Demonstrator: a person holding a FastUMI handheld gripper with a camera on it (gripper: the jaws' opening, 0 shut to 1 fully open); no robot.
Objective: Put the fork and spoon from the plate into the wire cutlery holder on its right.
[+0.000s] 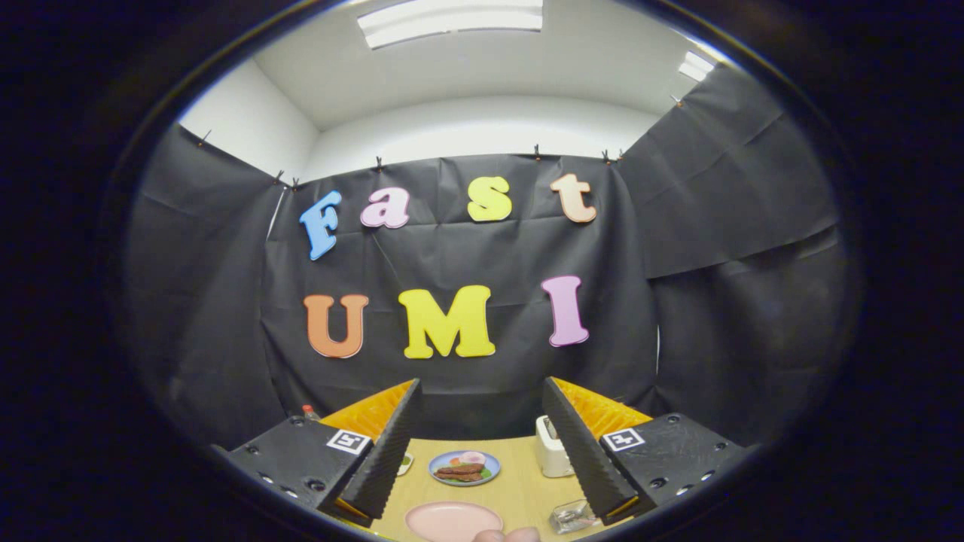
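Note:
My gripper (480, 385) is open, held high above the wooden table (527, 482), with nothing between its wide-spread fingers. Far below and between the fingers lies a pink plate (453, 521); the part I can see is plain pink. To its right, close under the right finger (584, 452), stands a small shiny wire holder (571, 516), partly hidden by that finger. It is too small to tell what is inside it. The tips of a person's fingers (508, 535) show just before the pink plate.
Beyond the pink plate sits a blue plate (465, 467) with food on it. A white boxy appliance (552, 448) stands to its right. A small dish (405, 464) peeks out by the left finger, and a red-capped bottle (307, 412) stands far left.

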